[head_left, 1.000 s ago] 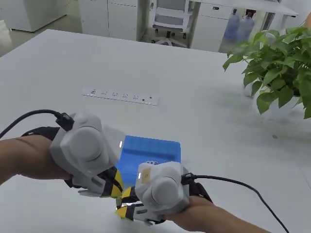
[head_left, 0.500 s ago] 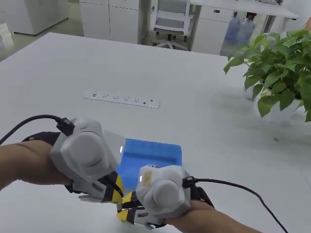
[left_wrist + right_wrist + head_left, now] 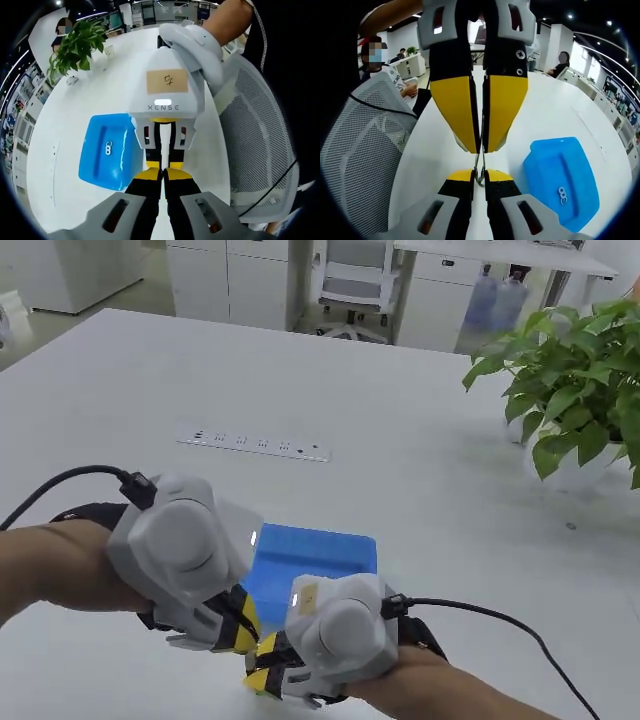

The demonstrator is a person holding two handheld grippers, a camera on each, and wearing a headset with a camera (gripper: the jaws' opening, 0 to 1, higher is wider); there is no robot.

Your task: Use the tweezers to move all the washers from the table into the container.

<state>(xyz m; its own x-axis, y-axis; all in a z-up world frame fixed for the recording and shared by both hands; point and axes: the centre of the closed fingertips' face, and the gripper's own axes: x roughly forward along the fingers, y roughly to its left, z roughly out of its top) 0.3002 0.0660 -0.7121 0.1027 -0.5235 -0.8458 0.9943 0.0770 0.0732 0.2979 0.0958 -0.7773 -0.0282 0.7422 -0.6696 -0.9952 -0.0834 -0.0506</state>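
Note:
Low in the head view my left gripper (image 3: 243, 625) and right gripper (image 3: 264, 668) meet tip to tip just in front of the blue container (image 3: 312, 558). In the right gripper view thin metal tweezers (image 3: 478, 167) run from my right gripper (image 3: 479, 179) up into the yellow jaws of the left gripper (image 3: 480, 127). Both pairs of jaws are closed on the tweezers. The left gripper view has my left gripper (image 3: 163, 176) facing the right gripper (image 3: 163, 145). Two washers (image 3: 108, 146) lie in the container (image 3: 100, 167). The right gripper view also has washers (image 3: 562, 194) in the container (image 3: 570, 170).
A white power strip (image 3: 255, 444) lies on the white table (image 3: 430, 500) beyond the container. A potted plant (image 3: 575, 390) stands at the right edge. A mesh office chair (image 3: 260, 135) is close behind the grippers, off the table's near edge.
The head camera has shifted slightly. The two grippers stay tip to tip in front of the container, with the right one a little lower in the picture.

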